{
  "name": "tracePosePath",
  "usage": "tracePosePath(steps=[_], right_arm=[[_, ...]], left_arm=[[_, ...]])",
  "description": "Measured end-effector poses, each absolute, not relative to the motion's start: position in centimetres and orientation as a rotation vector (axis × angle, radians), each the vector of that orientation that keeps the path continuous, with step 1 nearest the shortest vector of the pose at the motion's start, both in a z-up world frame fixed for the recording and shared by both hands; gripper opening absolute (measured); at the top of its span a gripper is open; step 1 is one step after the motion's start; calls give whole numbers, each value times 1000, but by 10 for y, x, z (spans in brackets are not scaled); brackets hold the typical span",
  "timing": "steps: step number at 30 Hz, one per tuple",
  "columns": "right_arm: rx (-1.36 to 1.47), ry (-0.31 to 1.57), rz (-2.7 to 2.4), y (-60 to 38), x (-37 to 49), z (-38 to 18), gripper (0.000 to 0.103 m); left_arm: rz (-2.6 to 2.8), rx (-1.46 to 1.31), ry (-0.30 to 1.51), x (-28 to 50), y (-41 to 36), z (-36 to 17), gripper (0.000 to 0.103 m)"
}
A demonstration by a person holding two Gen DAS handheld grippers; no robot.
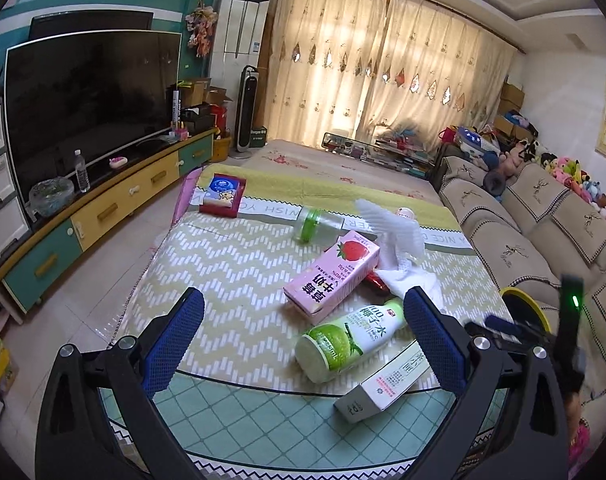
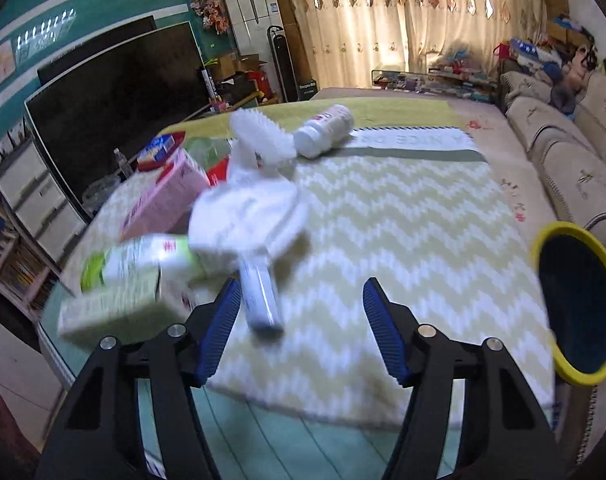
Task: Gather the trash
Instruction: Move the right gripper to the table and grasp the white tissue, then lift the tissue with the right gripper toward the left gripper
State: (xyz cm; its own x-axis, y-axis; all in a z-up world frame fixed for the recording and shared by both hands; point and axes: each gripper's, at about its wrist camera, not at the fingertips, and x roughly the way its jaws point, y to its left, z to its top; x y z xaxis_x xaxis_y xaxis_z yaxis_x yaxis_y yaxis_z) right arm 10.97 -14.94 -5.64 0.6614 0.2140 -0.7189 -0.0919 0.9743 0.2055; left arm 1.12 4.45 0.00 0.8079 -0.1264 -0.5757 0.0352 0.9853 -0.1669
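Observation:
Trash lies in a heap on a table with a zigzag cloth [image 1: 231,264]. The left wrist view shows a pink strawberry milk carton [image 1: 331,276], a green coconut-water bottle [image 1: 351,340], a pale box [image 1: 383,388], a clear bottle with a green cap [image 1: 319,226] and crumpled white wrapping [image 1: 399,248]. My left gripper [image 1: 303,300] hangs open just before the carton and bottle, holding nothing. My right gripper [image 2: 301,284] is open over the cloth. A white tube [image 2: 261,300] lies just inside its left finger, untouched. A blurred white wrapping [image 2: 251,216] and a white bottle [image 2: 323,130] lie beyond.
A yellow-rimmed bin [image 2: 579,304] stands at the table's right edge, also seen as the bin [image 1: 523,304] in the left wrist view. A red box [image 1: 223,196] sits at the far left of the table. A sofa [image 1: 523,232] runs along the right and a TV cabinet [image 1: 103,216] along the left.

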Motion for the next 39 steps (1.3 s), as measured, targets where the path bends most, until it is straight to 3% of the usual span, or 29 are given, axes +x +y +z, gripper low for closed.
tracePosePath(steps=[13, 18, 39], right_arm=[[235, 935, 256, -130, 178, -71, 60], [202, 916, 273, -120, 176, -62, 8], [138, 590, 364, -115, 117, 74, 4]], left_arm=[[-93, -156, 671, 27, 34, -12, 98], [-93, -158, 683, 30, 31, -18, 98], [-100, -155, 674, 25, 25, -16, 98]])
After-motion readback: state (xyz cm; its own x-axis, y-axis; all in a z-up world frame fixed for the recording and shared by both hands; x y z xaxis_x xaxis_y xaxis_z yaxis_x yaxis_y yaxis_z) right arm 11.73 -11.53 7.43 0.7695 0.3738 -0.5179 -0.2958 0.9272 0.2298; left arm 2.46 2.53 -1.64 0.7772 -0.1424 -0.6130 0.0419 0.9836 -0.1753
